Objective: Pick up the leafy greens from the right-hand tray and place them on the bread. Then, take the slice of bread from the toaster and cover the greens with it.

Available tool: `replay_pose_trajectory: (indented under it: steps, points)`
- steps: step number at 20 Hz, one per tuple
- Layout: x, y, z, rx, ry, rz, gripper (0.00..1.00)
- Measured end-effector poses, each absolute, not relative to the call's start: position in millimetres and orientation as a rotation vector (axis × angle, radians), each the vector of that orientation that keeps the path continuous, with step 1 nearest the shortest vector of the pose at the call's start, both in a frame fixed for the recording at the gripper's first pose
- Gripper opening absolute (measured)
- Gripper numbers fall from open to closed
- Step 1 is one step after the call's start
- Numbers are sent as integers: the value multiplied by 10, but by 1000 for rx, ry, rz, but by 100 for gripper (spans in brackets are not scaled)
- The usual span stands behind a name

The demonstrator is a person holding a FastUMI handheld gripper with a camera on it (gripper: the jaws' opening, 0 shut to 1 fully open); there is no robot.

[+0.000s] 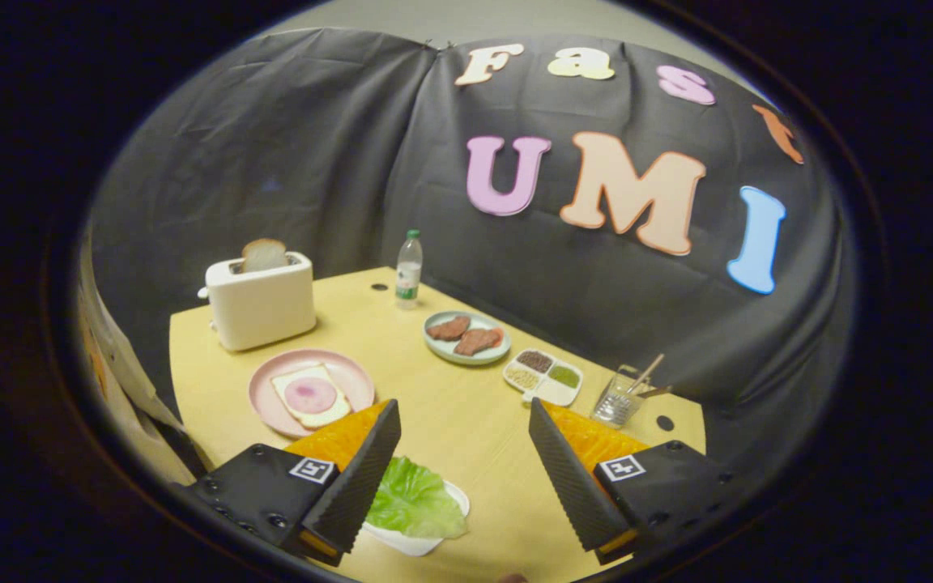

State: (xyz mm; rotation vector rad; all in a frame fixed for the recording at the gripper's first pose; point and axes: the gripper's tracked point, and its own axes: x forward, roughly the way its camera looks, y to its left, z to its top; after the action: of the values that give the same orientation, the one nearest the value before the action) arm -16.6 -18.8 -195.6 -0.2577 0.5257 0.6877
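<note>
I hold my gripper [464,453] above the pale yellow wooden table [450,413] with its 2 black ribbed fingers [361,478] spread wide and nothing between them. The crinkled bright green lettuce leaf [414,502] lies in a small white tray [422,541] just inside my left finger, partly hidden under it. I judge the leaf very light, soft and floppy, likely to fold or slip rather than resist, so I would pinch it at its raised, ruffled middle or a thick fold, not at a thin edge, and close gently. Its target is beyond the left finger: the pink round plate [268,405] carrying a white bread slice topped with a pink ham round [311,395]. Farther back, the cream toaster [260,304] holds 1 upright slice of brown-crusted bread [264,254], stiff enough to grip by its exposed top.
</note>
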Motion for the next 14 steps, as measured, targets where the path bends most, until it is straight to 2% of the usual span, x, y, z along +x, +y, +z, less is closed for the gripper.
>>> replay_pose_trajectory:
  steps: [10, 14]
  points:
    - [-611, -44, -2944, -493, 789, 1007, 100]
    - [-748, -38, -3264, -562, 870, 1083, 100]
